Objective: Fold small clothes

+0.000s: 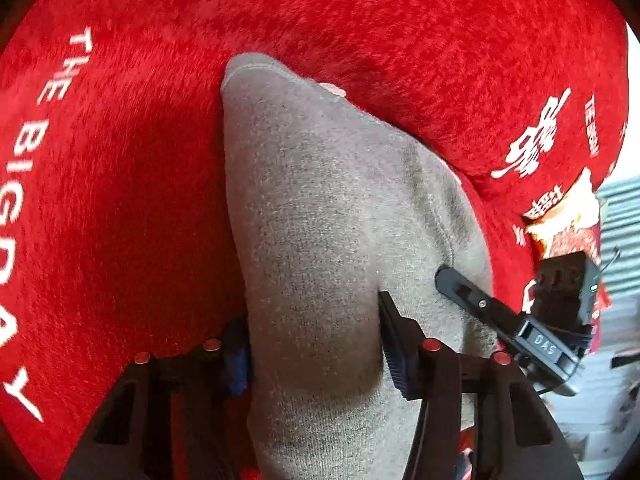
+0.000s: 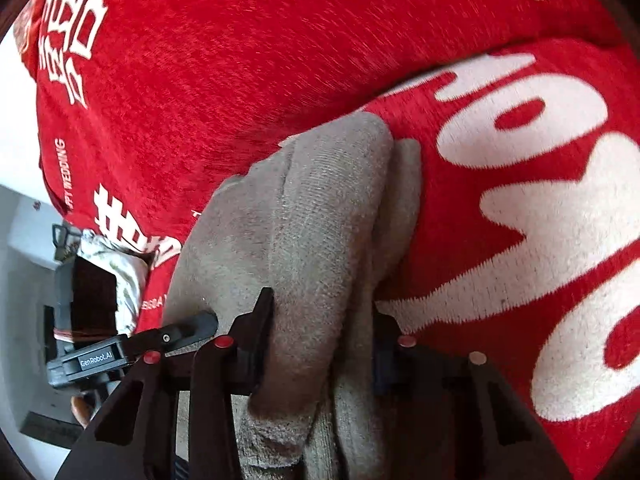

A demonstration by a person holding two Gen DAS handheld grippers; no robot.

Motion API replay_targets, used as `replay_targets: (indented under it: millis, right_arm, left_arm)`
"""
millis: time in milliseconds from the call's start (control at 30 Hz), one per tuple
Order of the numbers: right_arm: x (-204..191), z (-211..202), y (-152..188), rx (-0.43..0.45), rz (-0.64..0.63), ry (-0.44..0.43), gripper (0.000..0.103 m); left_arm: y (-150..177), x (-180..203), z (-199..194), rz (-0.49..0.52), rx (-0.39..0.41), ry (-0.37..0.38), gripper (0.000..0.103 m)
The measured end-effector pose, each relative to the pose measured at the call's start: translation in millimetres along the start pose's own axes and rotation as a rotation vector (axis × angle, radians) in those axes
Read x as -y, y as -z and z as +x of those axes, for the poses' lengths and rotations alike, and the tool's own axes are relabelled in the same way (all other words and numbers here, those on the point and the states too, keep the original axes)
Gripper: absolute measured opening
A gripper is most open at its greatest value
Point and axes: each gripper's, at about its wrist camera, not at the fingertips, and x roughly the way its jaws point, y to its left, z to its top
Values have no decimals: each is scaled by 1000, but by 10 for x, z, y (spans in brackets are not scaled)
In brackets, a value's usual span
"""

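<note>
Sock (image 1: pixel 320 208), grey, is clamped between both the left gripper (image 1: pixel 316 344) and right gripper (image 2: pixel 320 340), lifting it off the red cloth (image 1: pixel 120 200), likely to fold.

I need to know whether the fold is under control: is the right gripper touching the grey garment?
Touching. The right wrist view shows the right gripper with grey garment bunched between its fingers.

White "THE BIG DAY" printed on the red cloth (image 1: pixel 120 200), left of the grey garment (image 1: pixel 320 220). "DAS" on the right gripper (image 1: pixel 452 284) beside that garment. "GenRobot.AI" on the left gripper (image 2: pixel 200 322); "WEDDING" above it on the cloth.
</note>
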Motion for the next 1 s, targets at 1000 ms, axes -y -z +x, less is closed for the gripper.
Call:
replay_targets:
  millis: [1000]
  right_arm:
    - [-864,-316,524,23,-187,210,39]
  left_arm:
    - [702,176,-593,147,99,-178,47]
